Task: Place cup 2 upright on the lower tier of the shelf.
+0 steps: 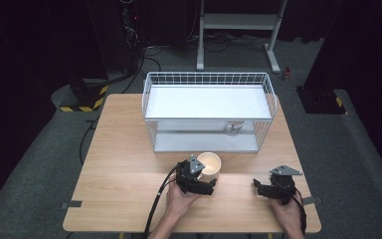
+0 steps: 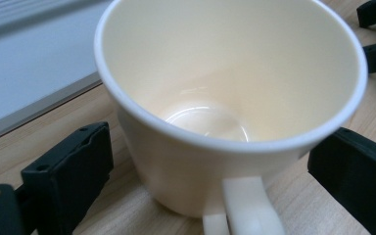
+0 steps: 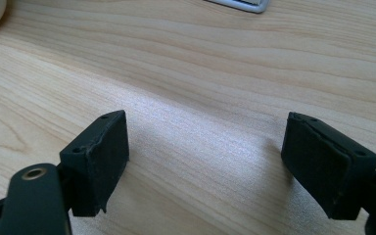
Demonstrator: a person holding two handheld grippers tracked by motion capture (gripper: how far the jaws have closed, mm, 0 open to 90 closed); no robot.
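High view puts my cream mug on the table, just near of the wire basket. My left gripper straddles it, jaws wide, not gripping. Right gripper is open. Glazed ceramic: stiff, slippery, breakable; I'd clamp the body below the rim.

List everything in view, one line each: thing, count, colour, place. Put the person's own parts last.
cup: one, cream, upright on the table near its front, between the jaws of the left gripper; handle faces that gripper's camera.
wire basket: one, white, on the far half of the table, with a pale shelf across it.
small object: one, greyish, on the basket's lower level; too small to identify.
table: one, light wood.
metal stand: one, grey, on the floor behind the table.
left gripper: one, black, around the cup; contact unclear.
right gripper: one, black, open over bare table.
hands: two, at the front edge.
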